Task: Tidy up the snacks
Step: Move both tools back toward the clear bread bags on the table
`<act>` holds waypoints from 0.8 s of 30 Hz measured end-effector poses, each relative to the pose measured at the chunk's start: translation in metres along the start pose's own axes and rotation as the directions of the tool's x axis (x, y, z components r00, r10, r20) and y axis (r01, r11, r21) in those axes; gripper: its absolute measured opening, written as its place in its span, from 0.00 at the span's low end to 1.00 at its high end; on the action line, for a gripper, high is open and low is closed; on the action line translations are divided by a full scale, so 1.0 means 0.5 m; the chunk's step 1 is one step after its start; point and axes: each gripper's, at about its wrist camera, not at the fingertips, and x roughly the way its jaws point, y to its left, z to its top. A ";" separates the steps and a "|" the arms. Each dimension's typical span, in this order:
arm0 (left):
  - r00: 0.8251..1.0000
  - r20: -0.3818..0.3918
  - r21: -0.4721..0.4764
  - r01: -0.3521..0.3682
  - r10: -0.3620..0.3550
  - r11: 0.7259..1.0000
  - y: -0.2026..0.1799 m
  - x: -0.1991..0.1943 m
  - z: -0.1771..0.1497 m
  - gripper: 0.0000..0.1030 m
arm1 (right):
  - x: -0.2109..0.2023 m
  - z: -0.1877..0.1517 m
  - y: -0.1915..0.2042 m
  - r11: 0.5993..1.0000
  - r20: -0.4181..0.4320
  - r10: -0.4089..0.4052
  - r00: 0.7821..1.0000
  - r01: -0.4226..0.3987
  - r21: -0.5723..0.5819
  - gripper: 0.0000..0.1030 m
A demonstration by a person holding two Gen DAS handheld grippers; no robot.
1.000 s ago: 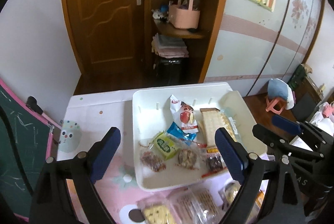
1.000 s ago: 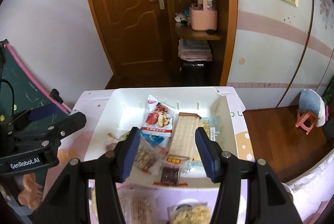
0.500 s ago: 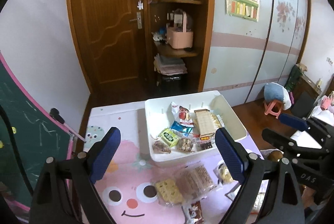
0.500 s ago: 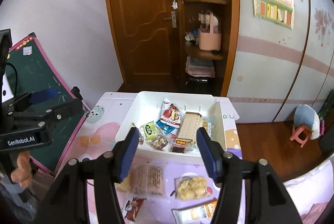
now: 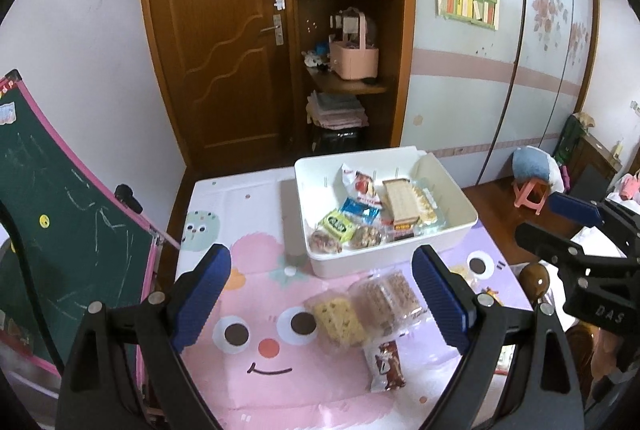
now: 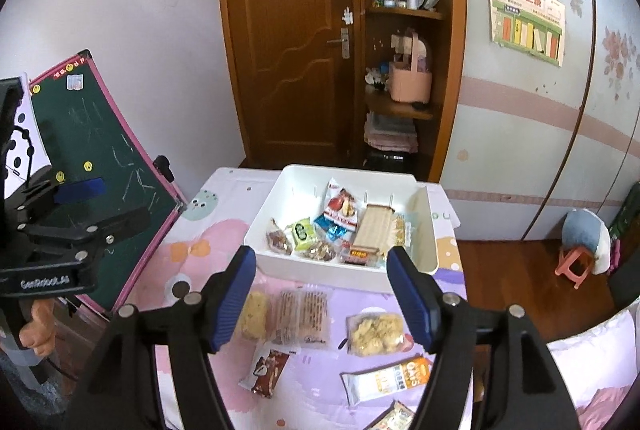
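Observation:
A white bin point(image 5: 456, 230) point(image 6: 264, 226) stands on the pink cartoon mat and holds several snack packets. Loose snacks lie on the mat in front of it: a yellow cake packet point(image 5: 340, 318) point(image 6: 253, 314), a wafer packet point(image 5: 386, 296) point(image 6: 304, 314), a brown chocolate bar point(image 5: 386, 366) point(image 6: 269, 370), a packet of yellow puffs point(image 6: 376, 328) and an orange oat bar point(image 6: 390, 378). My left gripper point(image 5: 322, 300) is open and empty, above the near mat. My right gripper point(image 6: 322, 298) is open and empty, above the loose snacks.
A green chalkboard with a pink frame point(image 5: 48, 213) point(image 6: 100, 165) leans at the table's left side. A wooden door and a shelf unit point(image 5: 344, 69) stand behind the table. A pink stool with a blue cushion point(image 6: 580, 250) sits on the floor to the right.
Both grippers have pulled back and up from the bin. The bin now looks smaller and the loose snacks on the mat have come into view. Both stay open.

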 end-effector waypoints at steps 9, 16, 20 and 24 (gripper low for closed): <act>0.999 -0.048 -0.017 0.001 -0.002 1.000 0.007 0.061 -0.054 0.89 | 0.055 -0.034 0.007 1.000 -0.061 0.006 0.998 -0.006 0.009 0.66; 0.991 -0.127 -0.068 0.020 -0.028 0.997 0.015 0.156 -0.103 0.89 | 0.144 -0.076 0.005 1.000 -0.152 0.009 0.988 -0.005 0.030 0.66; 0.985 -0.175 -0.090 0.000 -0.016 0.996 0.021 0.217 -0.134 0.89 | 0.217 -0.105 -0.003 0.998 -0.229 0.031 0.973 -0.018 0.060 0.66; 0.965 -0.258 -0.152 -0.007 -0.033 0.988 0.041 0.294 -0.170 0.89 | 0.289 -0.134 -0.015 0.995 -0.310 0.052 0.949 -0.022 0.099 0.66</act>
